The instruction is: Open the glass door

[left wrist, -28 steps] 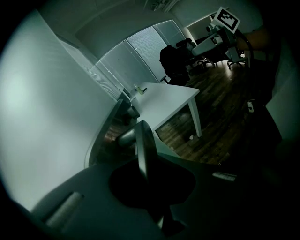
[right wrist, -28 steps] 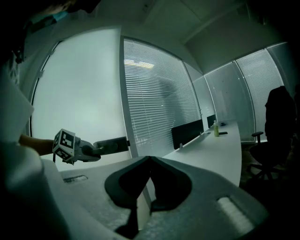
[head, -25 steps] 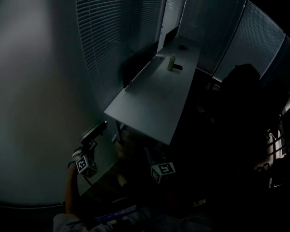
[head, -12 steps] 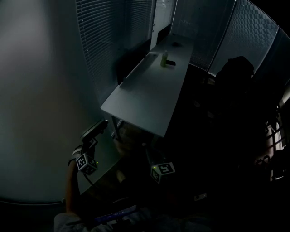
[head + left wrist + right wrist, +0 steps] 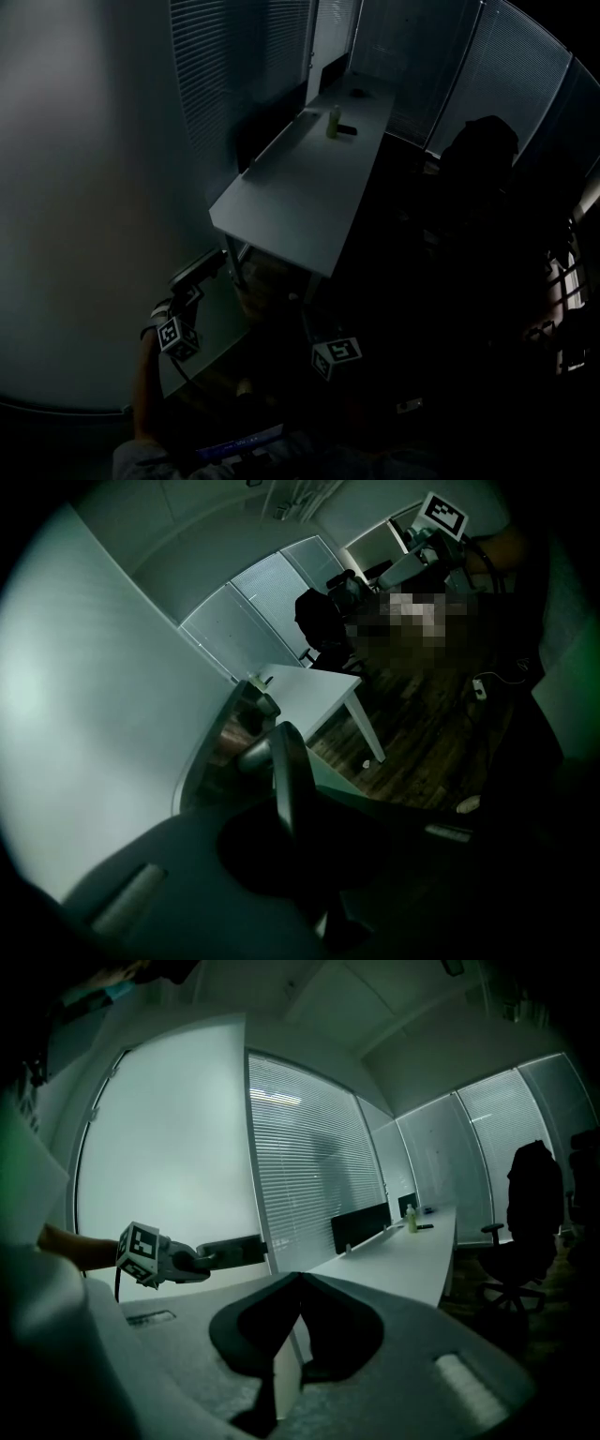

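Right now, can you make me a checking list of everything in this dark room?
Surface: long white desk.
Job's things: frosted glass door, with the left gripper near its edge.
Clutter: small bottle and a dark flat thing beside it, at the desk's far end.
Grippers: left gripper shut; right gripper shut, nothing between its jaws.
Cables: thin dark cable hanging from the left gripper.
Surroundings: window blinds, office chair, wooden floor; very dim.

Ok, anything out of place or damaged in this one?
Nothing stands out. The bottle stands upright on the desk, the blinds hang even, nothing looks spilled or broken; the room is just dim.
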Motion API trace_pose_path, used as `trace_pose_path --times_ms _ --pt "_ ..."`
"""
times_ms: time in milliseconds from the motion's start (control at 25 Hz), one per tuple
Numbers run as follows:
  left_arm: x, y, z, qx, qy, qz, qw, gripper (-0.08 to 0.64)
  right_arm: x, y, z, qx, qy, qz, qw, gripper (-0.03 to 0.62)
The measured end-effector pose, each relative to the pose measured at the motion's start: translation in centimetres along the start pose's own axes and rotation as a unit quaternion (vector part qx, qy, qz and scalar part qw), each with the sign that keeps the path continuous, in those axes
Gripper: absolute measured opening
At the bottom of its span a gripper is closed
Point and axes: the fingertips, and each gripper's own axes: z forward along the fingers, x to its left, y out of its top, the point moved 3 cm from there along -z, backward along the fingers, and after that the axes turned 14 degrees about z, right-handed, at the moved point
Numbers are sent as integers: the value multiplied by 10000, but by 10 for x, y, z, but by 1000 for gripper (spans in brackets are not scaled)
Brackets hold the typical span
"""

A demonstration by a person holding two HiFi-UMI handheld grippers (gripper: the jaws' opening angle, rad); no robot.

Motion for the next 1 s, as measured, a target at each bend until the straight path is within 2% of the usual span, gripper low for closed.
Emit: trace_pose_path --times_ms 440,1000 --pt "-23 16 -9 -133 -15 129 9998 6 -5 -8 -17 -70 -6 -105 9999 2" --pt "-55 42 -34 -340 -73 356 9988 6 4 -19 -66 -131 -196 -23 9997 2"
